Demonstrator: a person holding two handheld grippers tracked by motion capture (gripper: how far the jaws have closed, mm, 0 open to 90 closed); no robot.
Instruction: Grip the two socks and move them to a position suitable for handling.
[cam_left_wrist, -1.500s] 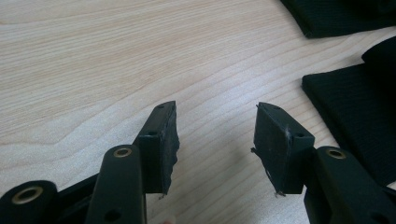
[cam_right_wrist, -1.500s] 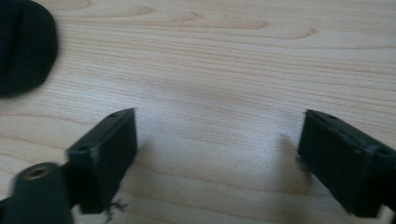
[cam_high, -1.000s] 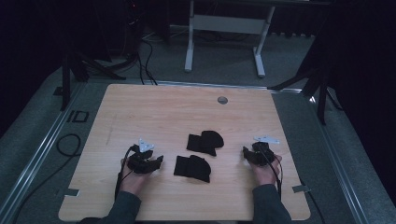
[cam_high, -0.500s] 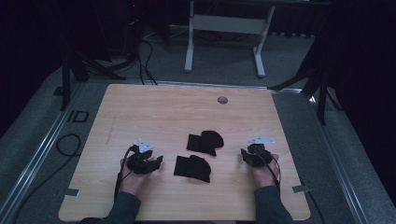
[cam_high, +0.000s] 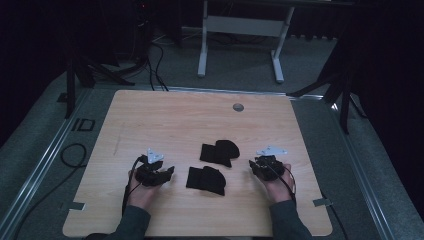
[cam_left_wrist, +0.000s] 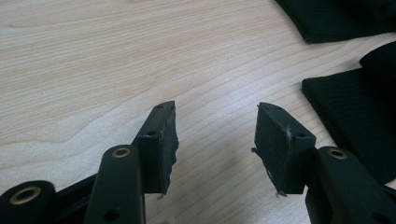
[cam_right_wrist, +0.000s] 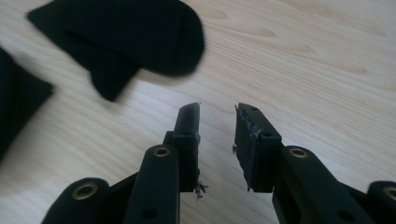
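Two folded black socks lie mid-table: the far sock (cam_high: 220, 152) and the near sock (cam_high: 205, 180). My left gripper (cam_high: 169, 173) rests on the table left of the near sock, with its jaws pointing at it. In the left gripper view, that gripper (cam_left_wrist: 215, 140) stands wide open over bare wood, with the near sock (cam_left_wrist: 355, 116) to the right and the far sock (cam_left_wrist: 336, 18) at top right. My right gripper (cam_high: 253, 167) sits right of the socks. It is open (cam_right_wrist: 217, 135) with a narrower gap and nothing in it; the far sock (cam_right_wrist: 135, 32) lies ahead, the near sock (cam_right_wrist: 18, 102) at left.
The wooden table (cam_high: 165, 120) has a round grommet (cam_high: 238, 107) near its far edge. A cable (cam_high: 131, 180) trails from the left gripper. Beyond the table are a white desk frame (cam_high: 240, 25) and dark stand legs on grey carpet.
My right gripper has slid a little to the left, toward the socks. The left gripper and both socks have stayed put.
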